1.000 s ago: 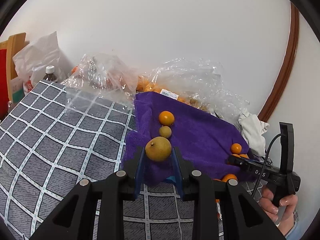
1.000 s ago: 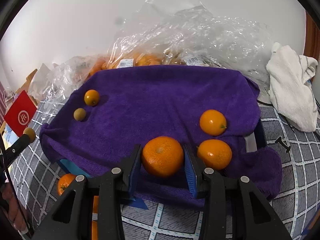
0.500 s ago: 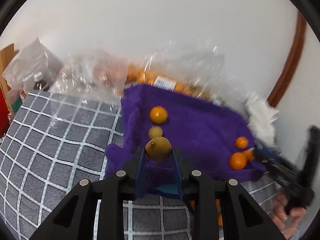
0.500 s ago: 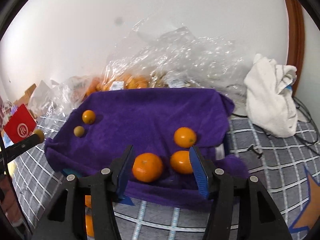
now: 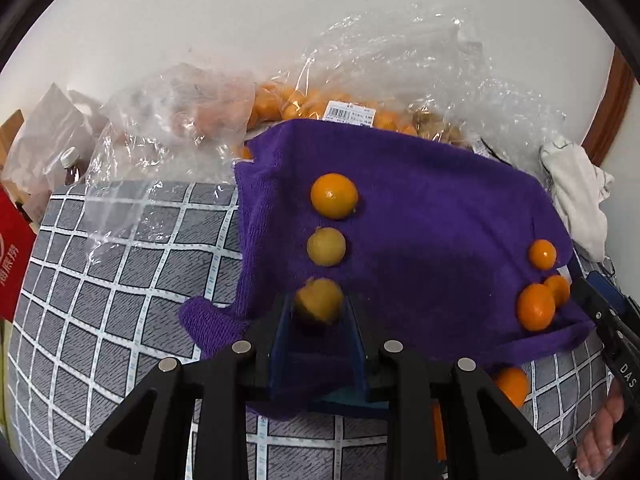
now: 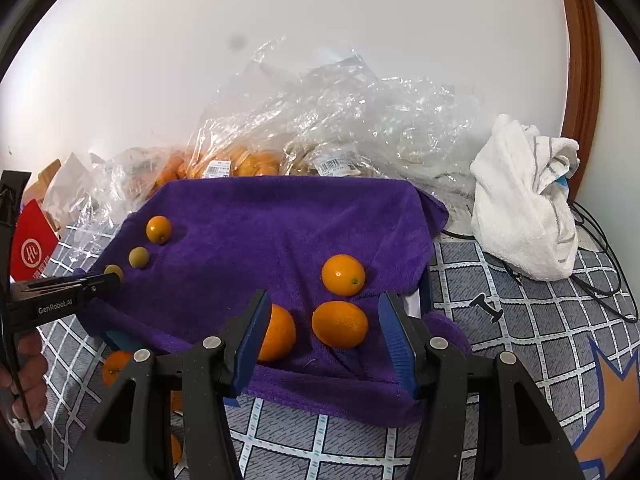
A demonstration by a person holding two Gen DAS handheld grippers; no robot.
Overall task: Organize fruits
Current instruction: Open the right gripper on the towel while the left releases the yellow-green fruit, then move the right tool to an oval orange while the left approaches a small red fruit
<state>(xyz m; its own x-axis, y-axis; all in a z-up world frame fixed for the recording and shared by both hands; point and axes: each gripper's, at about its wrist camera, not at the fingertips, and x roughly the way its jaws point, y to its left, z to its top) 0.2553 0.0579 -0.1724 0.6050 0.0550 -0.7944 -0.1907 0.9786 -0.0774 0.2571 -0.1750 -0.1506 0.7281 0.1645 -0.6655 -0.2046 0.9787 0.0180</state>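
Grey checked cloth (image 5: 120,280) carries a purple towel (image 6: 280,220). Left gripper (image 5: 318,320) fingers hold a blurred yellowish fruit (image 5: 319,300) at the towel's 8 o'clock edge. Right gripper (image 6: 324,320) fingers stand wide around two oranges (image 6: 340,324) at 5 o'clock.

A: What lies at the right?
B: A crumpled white cloth (image 6: 524,216), with black cables (image 6: 600,280) beside it on the grey checked cover (image 6: 532,320).
A: And at the left?
B: A red box (image 5: 12,256), and a capped bottle (image 5: 72,164) behind clear plastic; behind all, a white wall (image 6: 320,20) and brown trim (image 6: 578,40).
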